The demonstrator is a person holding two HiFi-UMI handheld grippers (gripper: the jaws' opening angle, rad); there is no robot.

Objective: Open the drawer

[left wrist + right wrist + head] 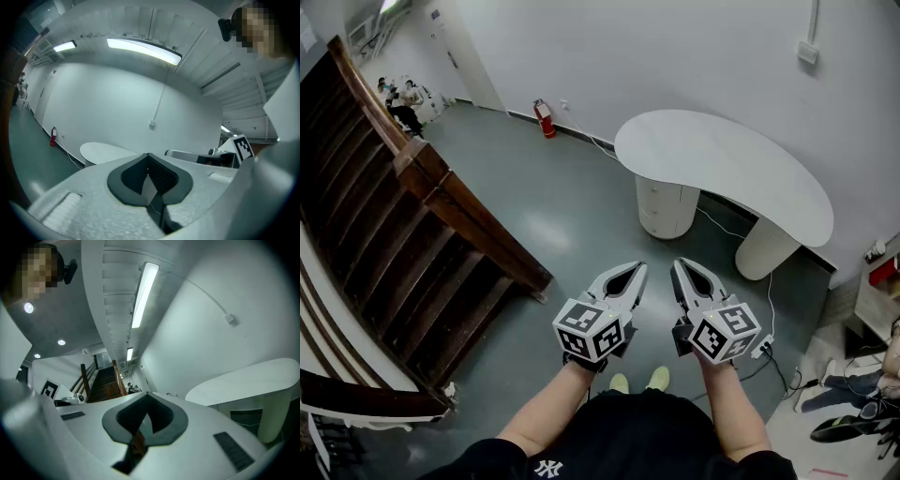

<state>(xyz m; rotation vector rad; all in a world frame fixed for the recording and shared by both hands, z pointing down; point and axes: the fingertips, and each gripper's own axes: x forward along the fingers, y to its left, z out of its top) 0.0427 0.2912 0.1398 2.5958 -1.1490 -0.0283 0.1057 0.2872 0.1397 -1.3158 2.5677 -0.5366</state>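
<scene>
The drawers (667, 207) are found in the rounded pedestal under the left end of the white desk (741, 164), which is set against the wall across the grey floor (572, 234). Their fronts are seen only as thin seams lying flush with the pedestal. A second, plain leg (765, 247) is placed under the desk's other end, and a cable (724, 228) is trailed along the floor behind it.

Well short of the desk, the left gripper (639, 267) and the right gripper (678, 264) are held side by side, roughly level and pointed towards the pedestal. In the left gripper view the left gripper (148, 154) is shown clenched, tips met, with nothing between them. The right gripper (146, 393) is shown clenched and empty in the same way, with the desk (243, 380) seen beyond it.

A dark wooden staircase (403, 244) is seen to the left. A red extinguisher (545, 119) is stood by the far wall. Pale shoes (639, 380) are glimpsed below the grippers.
</scene>
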